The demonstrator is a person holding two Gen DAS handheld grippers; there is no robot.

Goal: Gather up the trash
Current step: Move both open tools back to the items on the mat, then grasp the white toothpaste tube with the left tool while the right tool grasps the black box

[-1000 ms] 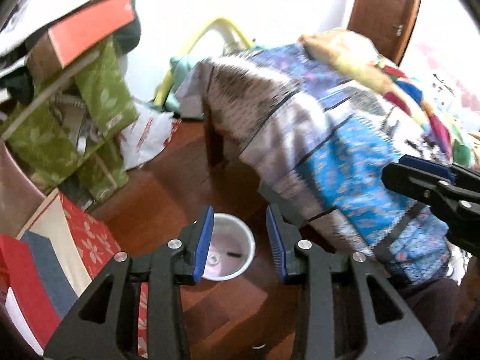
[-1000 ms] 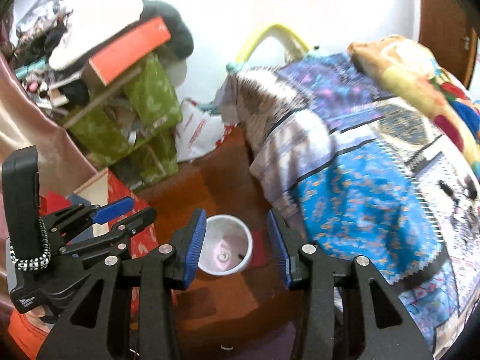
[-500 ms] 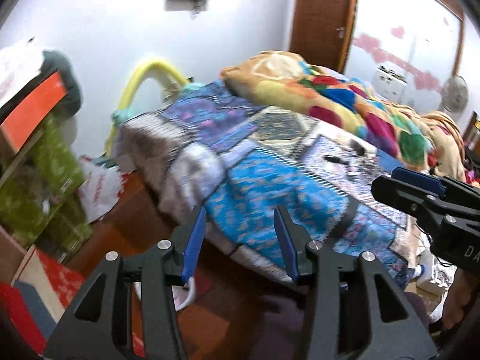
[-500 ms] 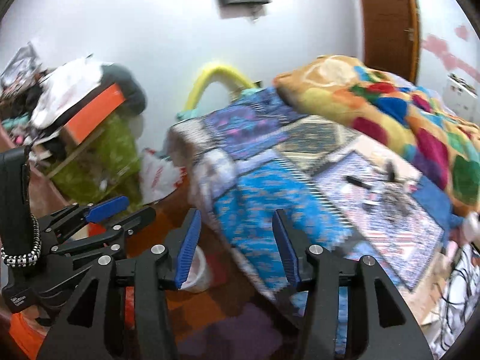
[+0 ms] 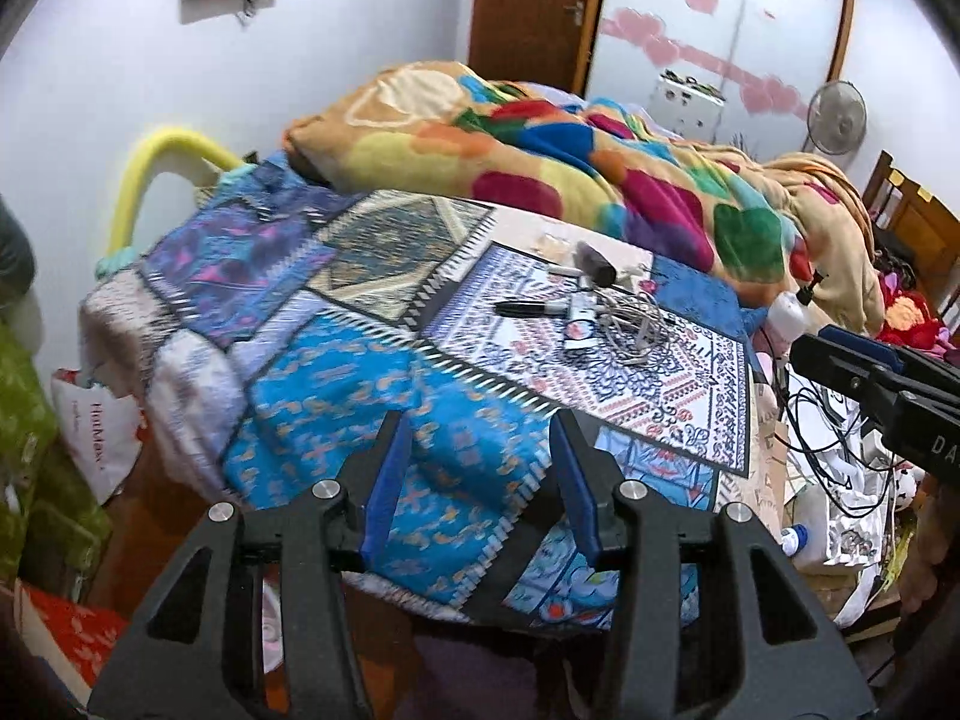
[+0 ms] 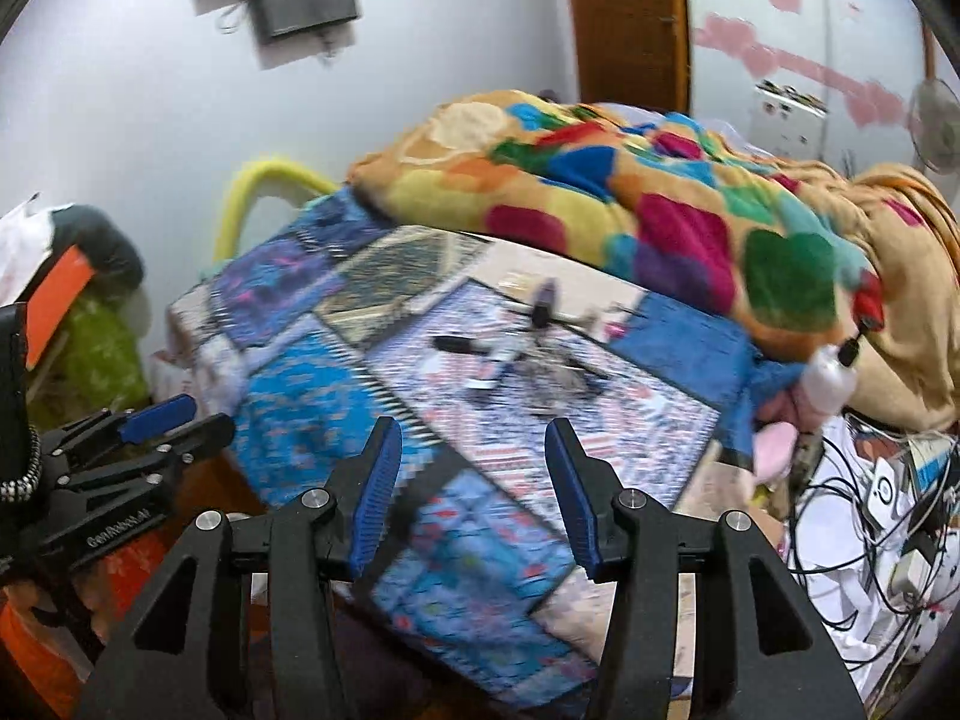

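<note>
- The trash is a small heap on the bed: a black pen (image 5: 527, 308), a tangle of white cord (image 5: 630, 324), a dark tube (image 5: 597, 261) and a small white packet (image 5: 581, 324), all on the patterned patch of the quilt (image 5: 336, 372).
- In the left wrist view the heap sits at about 1 o'clock from the claw; in the right wrist view it is blurred, near 12 o'clock, with the pen (image 6: 456, 345) just recognisable.
- Left claw (image 5: 480, 480): blue pads wide apart, nothing between them, over the blue corner of the quilt.
- Right claw (image 6: 474, 489): also wide and empty, over the quilt (image 6: 312, 408) edge.
- Each claw shows in the other's view: the right one (image 5: 864, 372) at 3 o'clock, the left one (image 6: 144, 438) at 9 o'clock.
- Change from a second ago: both cameras then looked down at a white bin on the wooden floor, framed between the pads; half a second ago they had tipped up to the bed, with the bin only at the lower edge. Now the bin is hidden behind the left claw's arms and the heap is plainly in sight.
- A bright blanket (image 5: 570, 162) is bunched behind the heap, toward 12 o'clock.
- A white bottle (image 6: 831, 381) lies at the bed's right edge, above loose cables (image 6: 870, 516) at 4 o'clock.
- A yellow tube (image 5: 162, 168) arches at the bed's far left corner, at 10 o'clock.
</note>
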